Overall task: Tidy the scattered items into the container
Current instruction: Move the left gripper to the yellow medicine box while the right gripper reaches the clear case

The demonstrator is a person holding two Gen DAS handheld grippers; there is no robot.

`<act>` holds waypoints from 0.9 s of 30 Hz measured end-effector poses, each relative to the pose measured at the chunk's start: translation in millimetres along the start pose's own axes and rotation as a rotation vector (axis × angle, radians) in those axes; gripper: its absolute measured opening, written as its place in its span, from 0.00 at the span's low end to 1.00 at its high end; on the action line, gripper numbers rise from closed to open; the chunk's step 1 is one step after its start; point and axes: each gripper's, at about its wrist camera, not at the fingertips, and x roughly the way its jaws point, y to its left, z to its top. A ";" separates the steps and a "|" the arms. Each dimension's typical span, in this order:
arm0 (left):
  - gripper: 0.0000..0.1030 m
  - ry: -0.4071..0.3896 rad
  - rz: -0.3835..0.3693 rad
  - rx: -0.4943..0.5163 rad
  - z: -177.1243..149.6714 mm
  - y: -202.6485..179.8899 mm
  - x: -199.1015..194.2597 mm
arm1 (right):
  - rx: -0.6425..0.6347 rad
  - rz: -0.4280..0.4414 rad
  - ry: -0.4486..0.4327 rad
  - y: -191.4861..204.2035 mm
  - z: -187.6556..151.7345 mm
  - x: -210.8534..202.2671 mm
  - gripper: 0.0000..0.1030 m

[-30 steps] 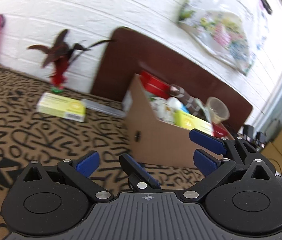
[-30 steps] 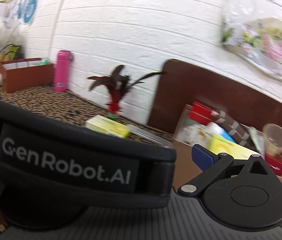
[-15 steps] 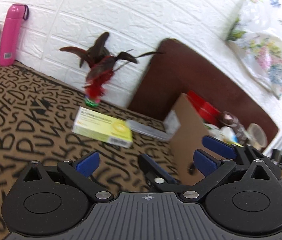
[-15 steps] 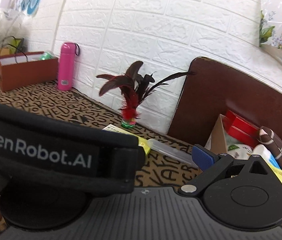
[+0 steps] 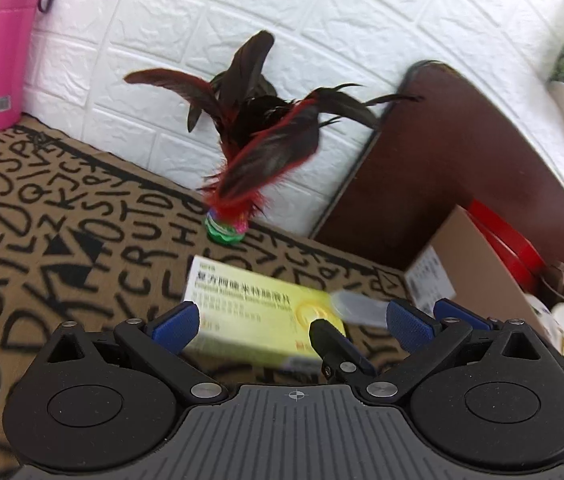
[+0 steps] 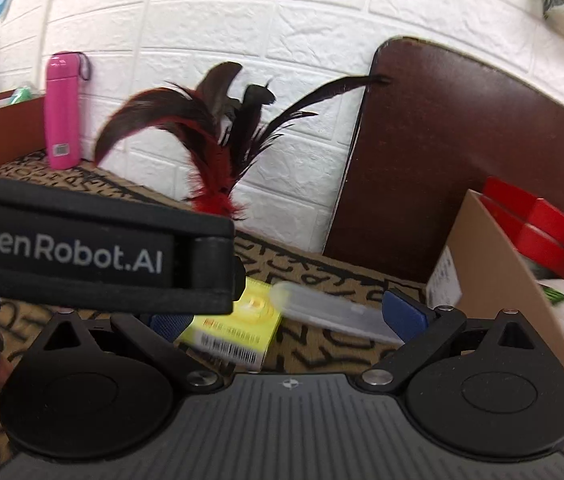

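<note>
- We've got the yellow box (image 5: 250, 308) lying flat on the lettered cloth (image 5: 42, 216), right ahead of the left gripper (image 5: 288, 322) and just beyond its tips; long axis runs across our view, left to right.
- Left gripper: fingers spread, empty, level w/ the cloth, low.
- Right gripper (image 6: 288, 318): also spread, empty; box (image 6: 238, 328) sits toward its left finger, clear tube (image 6: 330, 314) between the tips.
- Cardboard container (image 5: 478, 280) is off to the right, near the tube.
- Left looks nearer the box, we'd judge.
</note>
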 end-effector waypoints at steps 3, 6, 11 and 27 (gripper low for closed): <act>1.00 0.012 0.001 -0.002 7.8 4.1 19.4 | 0.024 -0.002 0.006 -6.4 3.2 21.8 0.98; 1.00 -0.001 0.023 0.033 12.7 4.7 33.4 | 0.042 0.006 0.023 -11.9 7.1 41.9 0.98; 1.00 0.018 0.046 0.125 13.9 -0.5 49.7 | 0.082 0.028 0.068 -19.0 7.9 70.6 0.98; 0.98 0.129 -0.043 0.089 -45.1 -13.1 0.9 | 0.065 0.193 0.182 -5.9 -35.5 12.3 0.99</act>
